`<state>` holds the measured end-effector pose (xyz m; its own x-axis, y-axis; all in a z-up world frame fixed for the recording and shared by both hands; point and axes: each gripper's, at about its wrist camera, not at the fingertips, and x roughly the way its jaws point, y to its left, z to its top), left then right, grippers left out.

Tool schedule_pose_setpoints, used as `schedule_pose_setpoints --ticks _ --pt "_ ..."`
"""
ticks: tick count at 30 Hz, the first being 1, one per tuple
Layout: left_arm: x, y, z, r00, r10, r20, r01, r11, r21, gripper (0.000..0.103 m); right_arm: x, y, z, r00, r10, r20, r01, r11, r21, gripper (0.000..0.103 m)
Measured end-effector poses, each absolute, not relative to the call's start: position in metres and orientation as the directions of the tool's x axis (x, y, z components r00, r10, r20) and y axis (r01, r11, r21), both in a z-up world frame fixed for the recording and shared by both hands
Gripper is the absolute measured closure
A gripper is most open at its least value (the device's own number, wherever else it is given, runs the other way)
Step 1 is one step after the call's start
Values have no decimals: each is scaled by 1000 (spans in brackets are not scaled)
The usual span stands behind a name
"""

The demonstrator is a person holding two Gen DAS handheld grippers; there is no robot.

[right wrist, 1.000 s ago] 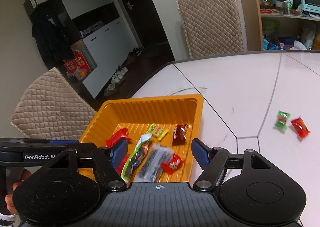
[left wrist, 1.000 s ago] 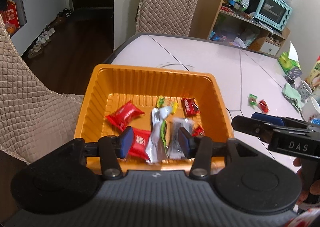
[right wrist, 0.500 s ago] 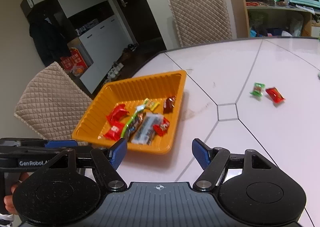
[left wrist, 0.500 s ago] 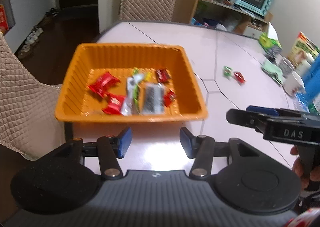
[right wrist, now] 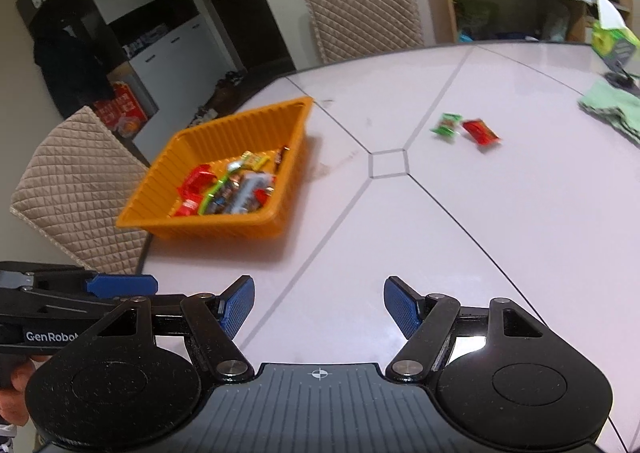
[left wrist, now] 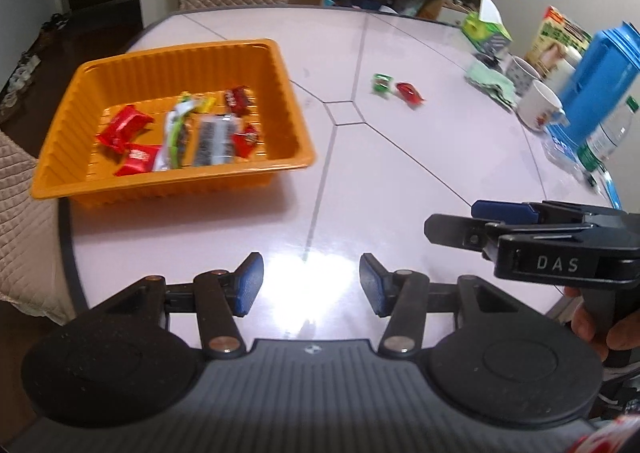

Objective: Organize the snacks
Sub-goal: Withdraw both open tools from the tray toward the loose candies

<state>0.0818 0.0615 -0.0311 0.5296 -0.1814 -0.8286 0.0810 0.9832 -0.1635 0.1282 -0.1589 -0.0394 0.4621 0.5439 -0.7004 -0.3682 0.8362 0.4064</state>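
Pulling back from the orange tray (left wrist: pixel 176 53), we now have both claws over bare tabletop (left wrist: pixel 400 181), where a second ago they hung right above the snacks inside it. The left claw (left wrist: pixel 311 284) stands partly spread and empty; the right claw (right wrist: pixel 319 306) is spread wide, also empty. The tray's load looks settled, so what remains, we judge, is the green candy (right wrist: pixel 447 126) and red candy (right wrist: pixel 480 132) lying just beside each other, well apart from the tray.

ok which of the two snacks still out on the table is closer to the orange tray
The green-wrapped snack. It lies on the tray side of the pair; the red-wrapped snack sits just beyond it, farther from the orange tray.
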Motion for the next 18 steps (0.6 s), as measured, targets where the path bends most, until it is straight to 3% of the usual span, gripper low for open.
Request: schedule_pose_setpoints --ticks 18 --pt "135 -17 -38 495 -276 -824 258 952 -163 53 141 -245 -51 520 422 -742 -185 904 385 31"
